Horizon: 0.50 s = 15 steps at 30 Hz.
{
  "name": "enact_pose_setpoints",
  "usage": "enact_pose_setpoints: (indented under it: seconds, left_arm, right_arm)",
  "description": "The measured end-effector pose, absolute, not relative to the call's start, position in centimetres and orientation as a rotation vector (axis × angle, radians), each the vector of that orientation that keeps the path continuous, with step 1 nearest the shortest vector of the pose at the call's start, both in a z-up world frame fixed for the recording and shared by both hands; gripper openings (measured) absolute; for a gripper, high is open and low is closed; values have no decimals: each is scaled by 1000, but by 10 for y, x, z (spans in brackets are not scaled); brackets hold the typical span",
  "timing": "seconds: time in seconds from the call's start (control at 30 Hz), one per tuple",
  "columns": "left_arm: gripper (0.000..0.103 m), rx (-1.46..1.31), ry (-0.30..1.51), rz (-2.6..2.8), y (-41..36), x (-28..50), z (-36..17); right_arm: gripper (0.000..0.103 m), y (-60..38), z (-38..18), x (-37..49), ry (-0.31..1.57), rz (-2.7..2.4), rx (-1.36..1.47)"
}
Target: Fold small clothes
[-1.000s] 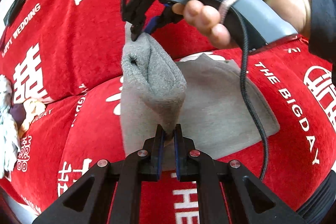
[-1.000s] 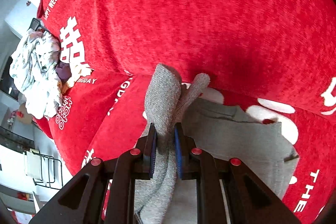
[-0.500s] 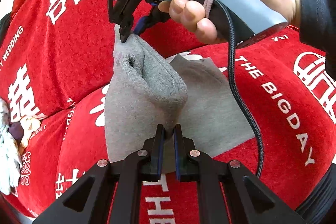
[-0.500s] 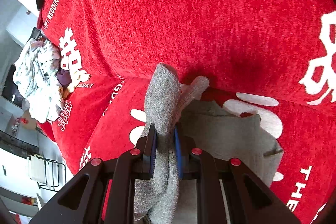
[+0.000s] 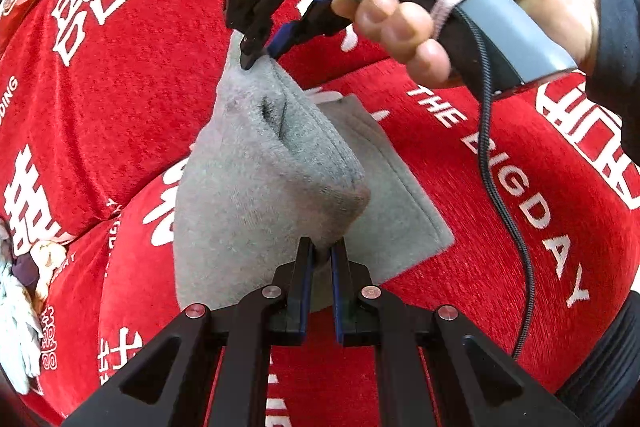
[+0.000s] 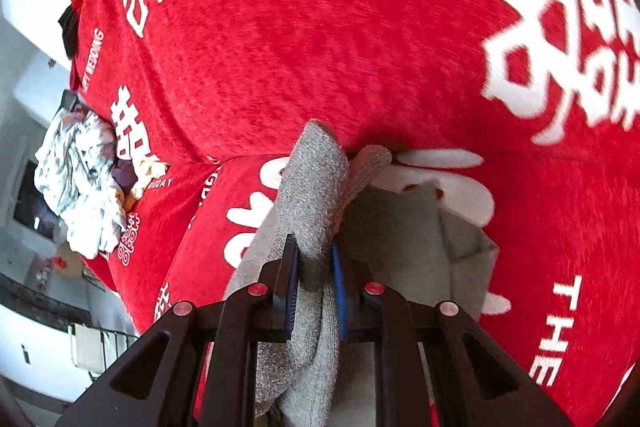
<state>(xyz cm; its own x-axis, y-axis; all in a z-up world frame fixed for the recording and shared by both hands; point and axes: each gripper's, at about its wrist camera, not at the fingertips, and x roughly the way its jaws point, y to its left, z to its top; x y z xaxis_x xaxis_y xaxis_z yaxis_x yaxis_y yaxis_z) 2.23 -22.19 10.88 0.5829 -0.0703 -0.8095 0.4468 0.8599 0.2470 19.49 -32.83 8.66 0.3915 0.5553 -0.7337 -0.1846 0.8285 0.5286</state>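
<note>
Both tongs, left (image 5: 321,251) and right (image 6: 314,251), clamped on the lifted grey garment (image 5: 256,179) above the red sofa cover (image 5: 500,227).

Both hand-held grippers, left (image 5: 320,251) and right (image 6: 314,251), have carried the grey garment (image 5: 256,179) sideways across the red cover (image 5: 120,75).

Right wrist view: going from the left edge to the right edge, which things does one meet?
Crumpled white patterned cloth → raised grey fold held in the right gripper → flat part of the grey garment → white "THE" lettering on the red cover.
</note>
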Motion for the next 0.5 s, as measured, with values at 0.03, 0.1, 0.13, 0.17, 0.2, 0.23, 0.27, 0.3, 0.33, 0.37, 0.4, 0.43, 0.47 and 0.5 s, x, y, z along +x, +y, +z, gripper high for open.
enact_pose_setpoints:
  seconds: [0.03,0.1,0.13,0.17,0.2,0.23,0.27,0.3,0.33,0.37,0.4,0.43,0.47,0.5]
  left_arm:
    - [10,463,908,-316,-223,22,107]
    - [10,478,914,-313,-226,21,103]
    - [10,483,915,-311,-227,20,102]
    - [10,488,916,-311,-228,20,101]
    - [10,492,916,-310,-228,19,101]
    - [10,493,918,-313,-228,19,101]
    - [10,494,920,-318,-229,19,100]
    - [10,500,918,-319,-230,19,100]
    - [10,508,919,-320,-231,19,99]
    - [10,508,927,-325,-232,20,97]
    - [10,504,941,-331,-232,21,94]
    - [10,499,959,-333,-232,23,91]
    - [10,501,965,-329,-232,23,89]
    - [10,503,968,-329,-232,23,87]
  right_arm:
    - [17,-332,84,193,1069,483,405]
    - [16,-337,82,189,1056,476,424]
    - [15,-341,81,186,1045,476,439]
    - [10,-345,81,185,1036,475,448]
    - [8,-349,82,183,1023,472,458]
    - [8,-354,82,182,1013,471,471]
    - [6,-359,81,181,1007,467,480]
    - [6,-361,78,180,1010,471,486]
    - [6,-363,76,180,1018,491,487]
    - [6,-362,72,179,1034,506,482]
    - [6,-362,68,179,1050,499,480]
    - [7,-363,64,180,1067,479,491]
    - [7,-367,61,181,1074,472,505]
    - [8,-370,57,182,1081,463,527]
